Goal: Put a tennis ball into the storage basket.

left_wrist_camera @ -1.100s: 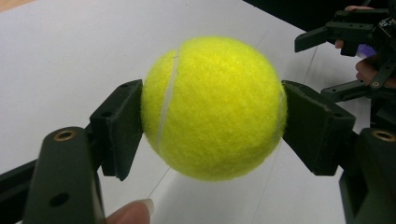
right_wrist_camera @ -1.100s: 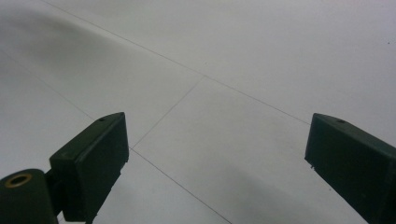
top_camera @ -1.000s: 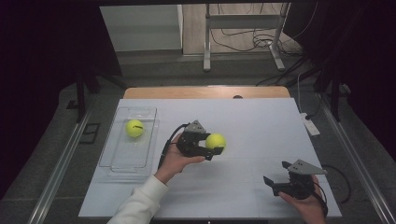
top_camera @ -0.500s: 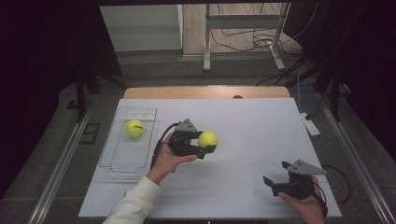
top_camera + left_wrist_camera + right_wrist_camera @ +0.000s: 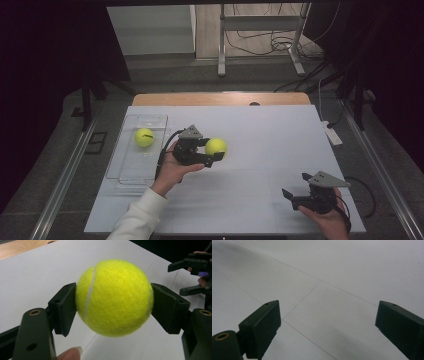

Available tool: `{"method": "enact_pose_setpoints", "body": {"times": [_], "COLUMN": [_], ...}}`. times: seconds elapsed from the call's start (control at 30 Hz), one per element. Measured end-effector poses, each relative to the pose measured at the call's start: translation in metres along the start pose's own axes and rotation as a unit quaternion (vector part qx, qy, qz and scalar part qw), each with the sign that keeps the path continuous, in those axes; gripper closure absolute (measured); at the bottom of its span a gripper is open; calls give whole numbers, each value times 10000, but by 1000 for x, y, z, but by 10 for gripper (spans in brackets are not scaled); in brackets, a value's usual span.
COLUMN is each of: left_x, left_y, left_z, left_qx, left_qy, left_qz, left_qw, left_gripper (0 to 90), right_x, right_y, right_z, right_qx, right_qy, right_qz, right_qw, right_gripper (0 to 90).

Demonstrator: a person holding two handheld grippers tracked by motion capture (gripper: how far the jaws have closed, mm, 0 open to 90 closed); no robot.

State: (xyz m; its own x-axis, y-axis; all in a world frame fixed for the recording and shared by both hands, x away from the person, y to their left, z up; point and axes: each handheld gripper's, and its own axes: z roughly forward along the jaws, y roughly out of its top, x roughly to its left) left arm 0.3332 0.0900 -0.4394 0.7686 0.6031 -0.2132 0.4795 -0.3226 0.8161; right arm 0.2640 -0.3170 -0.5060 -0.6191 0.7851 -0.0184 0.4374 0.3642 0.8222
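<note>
**Gripping a yellow ball above the white worktop**

Holding the fuzzy yellow tennis ball (image 5: 216,147) between both pads, the left tongs (image 5: 212,154) are clenched on it just above the white worktop (image 5: 260,130), a little left of the middle. The ball sits squarely between the two black pads, each pressing on one flank, with its white seam running down the side nearest one pad.

Bare white surface lies all around the ball: a wide stretch toward the far wooden edge (image 5: 220,98), and more toward the right edge. Left of the left hand, a clear plastic tray (image 5: 131,170) lies along the worktop's left side, with a second yellow tennis ball (image 5: 144,137) in its far end. The held ball hangs near the tray's right wall but apart from it.

The right tongs (image 5: 295,192) rest near the front right corner, well apart from the ball, released with nothing between the pads.

The left gripper view adds the ball's felt nap and the pads' contact. The right gripper view adds thin seam lines (image 5: 312,292) crossing the worktop.
</note>
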Motion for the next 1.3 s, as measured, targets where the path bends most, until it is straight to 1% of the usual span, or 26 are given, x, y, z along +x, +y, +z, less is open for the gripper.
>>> {"method": "enact_pose_setpoints", "body": {"times": [0.2,0.3,0.4,0.5,0.57,0.8,0.93,1.0,1.13,1.3], "left_x": [1,4,8,9,11,14,16,18,19,25], "left_y": [1,1,0,-1,-2,-2,-3,-3,-3,-4], "left_z": [-5,-8,-12,-16,-17,-23,-26,-29,-31,-41], "left_qx": [-86,-140,-171,-200,-217,-274,-314,-338,-360,-441], "left_qy": [-16,9,67,94,144,194,249,310,344,416], "left_qz": [-41,-56,-106,-135,-146,-186,-217,-237,-258,-302], "left_qw": [10000,9999,9998,9997,9996,9993,9990,9987,9984,9977], "left_gripper": [267,266,267,267,267,267,266,267,267,267], "right_x": [0,-1,-1,-1,-1,1,-1,-1,-1,-1], "right_y": [0,0,0,0,1,1,0,0,0,0], "right_z": [1,2,3,2,2,2,2,2,2,2], "right_qx": [1,-3,1,-37,-34,-13,-27,-12,-16,1], "right_qy": [25,86,85,115,111,97,102,103,105,87], "right_qz": [21,76,67,111,86,47,67,57,49,52], "right_qw": [10000,9999,9999,9999,9999,9999,9999,9999,9999,9999], "right_gripper": [66,66,66,66,66,66,67,67,67,67]}}
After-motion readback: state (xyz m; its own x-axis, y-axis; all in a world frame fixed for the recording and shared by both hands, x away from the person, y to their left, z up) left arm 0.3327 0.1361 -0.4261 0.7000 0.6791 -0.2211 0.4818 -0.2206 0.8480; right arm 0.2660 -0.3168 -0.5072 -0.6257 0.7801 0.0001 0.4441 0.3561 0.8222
